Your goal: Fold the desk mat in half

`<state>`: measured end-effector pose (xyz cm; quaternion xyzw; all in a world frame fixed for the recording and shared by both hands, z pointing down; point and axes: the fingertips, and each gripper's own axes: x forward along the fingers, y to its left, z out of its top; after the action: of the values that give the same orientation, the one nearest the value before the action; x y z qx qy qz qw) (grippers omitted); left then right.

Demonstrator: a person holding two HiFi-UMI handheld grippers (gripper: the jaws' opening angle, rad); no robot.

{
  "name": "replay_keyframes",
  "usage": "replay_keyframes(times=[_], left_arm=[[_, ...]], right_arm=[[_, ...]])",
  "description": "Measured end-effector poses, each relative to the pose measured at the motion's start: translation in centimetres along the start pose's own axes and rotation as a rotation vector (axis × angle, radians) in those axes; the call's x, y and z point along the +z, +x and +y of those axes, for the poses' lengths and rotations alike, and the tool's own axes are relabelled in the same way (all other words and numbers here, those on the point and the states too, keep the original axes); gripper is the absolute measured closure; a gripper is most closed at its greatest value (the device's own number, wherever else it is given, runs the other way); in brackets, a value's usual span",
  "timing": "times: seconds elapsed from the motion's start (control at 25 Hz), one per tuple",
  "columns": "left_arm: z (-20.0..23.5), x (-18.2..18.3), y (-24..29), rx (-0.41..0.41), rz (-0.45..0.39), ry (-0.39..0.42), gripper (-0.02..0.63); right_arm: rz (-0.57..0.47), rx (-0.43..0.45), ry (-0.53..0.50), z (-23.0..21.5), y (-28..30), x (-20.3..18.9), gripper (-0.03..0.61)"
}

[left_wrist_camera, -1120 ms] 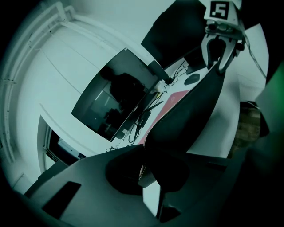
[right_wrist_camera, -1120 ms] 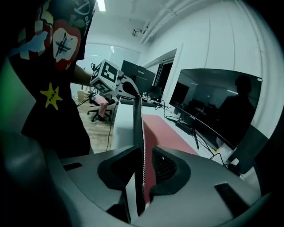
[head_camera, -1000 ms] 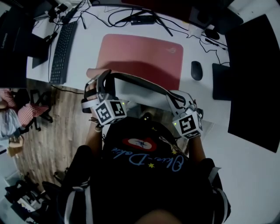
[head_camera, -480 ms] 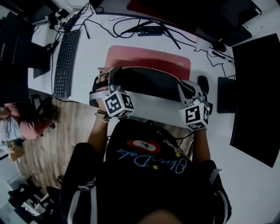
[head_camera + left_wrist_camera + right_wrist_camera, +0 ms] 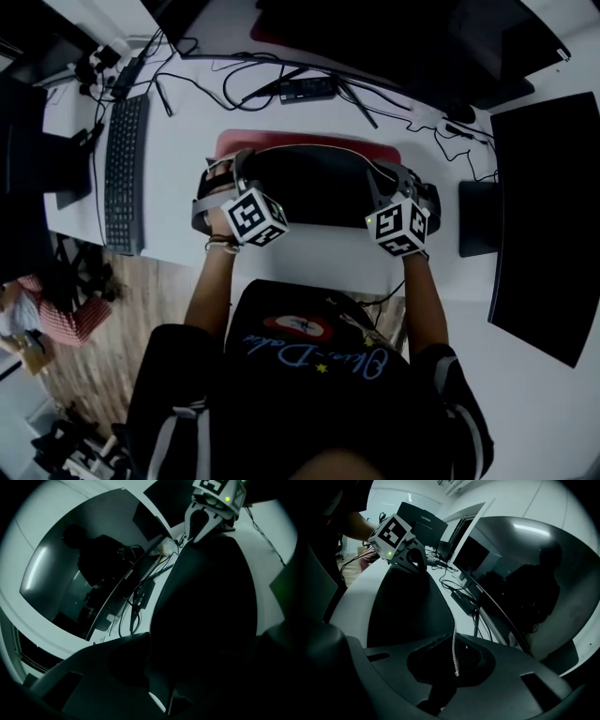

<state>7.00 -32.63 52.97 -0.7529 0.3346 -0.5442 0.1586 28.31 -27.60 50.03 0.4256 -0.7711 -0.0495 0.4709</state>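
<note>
As the near edge of the desk mat [image 5: 314,183] has been carried over toward the far edge of the tabletop [image 5: 319,246], its black underside now faces up and only a thin pink strip [image 5: 309,137] of its top face shows, so the fold looks nearly complete. On the left, the left gripper [image 5: 232,169] has just been easing its jaws apart, with the mat's dark corner still between them. On the right, the right gripper [image 5: 386,176] is almost closed, pinching the mat's stitched edge [image 5: 454,653].
</note>
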Motion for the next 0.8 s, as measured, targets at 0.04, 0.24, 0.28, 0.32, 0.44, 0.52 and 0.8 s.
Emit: replay_keyframes(times=[0.04,0.24,0.28,0.32,0.44,0.52,0.8], left_arm=[[0.1,0.0,0.7,-0.003,0.001,0.008,0.574],[-0.3,0.1,2.8,-0.033,0.033,0.072,0.568],[-0.3,0.2,3.1,-0.039,0.037,0.083,0.565],[-0.4,0.2,3.5,-0.044,0.04,0.088,0.56],[-0.8,-0.1,4.2,-0.054,0.043,0.075,0.545],[-0.6,-0.2,4.6,-0.054,0.037,0.053,0.527],[0.4,0.0,5.4,-0.021,0.033,0.013,0.474]], right_arm=[[0.013,0.002,0.0,-0.2,0.6,-0.2,0.563],[0.069,0.014,0.007,-0.3,2.7,-1.0,0.563],[0.08,0.016,0.001,-0.2,3.2,-1.2,0.563],[0.092,0.019,-0.007,-0.1,3.6,-1.4,0.563],[0.124,0.025,-0.01,0.4,4.5,-2.2,0.561],[0.14,0.018,-0.01,0.3,5.1,-2.7,0.561],[0.182,-0.004,-0.048,0.2,6.3,-3.2,0.556]])
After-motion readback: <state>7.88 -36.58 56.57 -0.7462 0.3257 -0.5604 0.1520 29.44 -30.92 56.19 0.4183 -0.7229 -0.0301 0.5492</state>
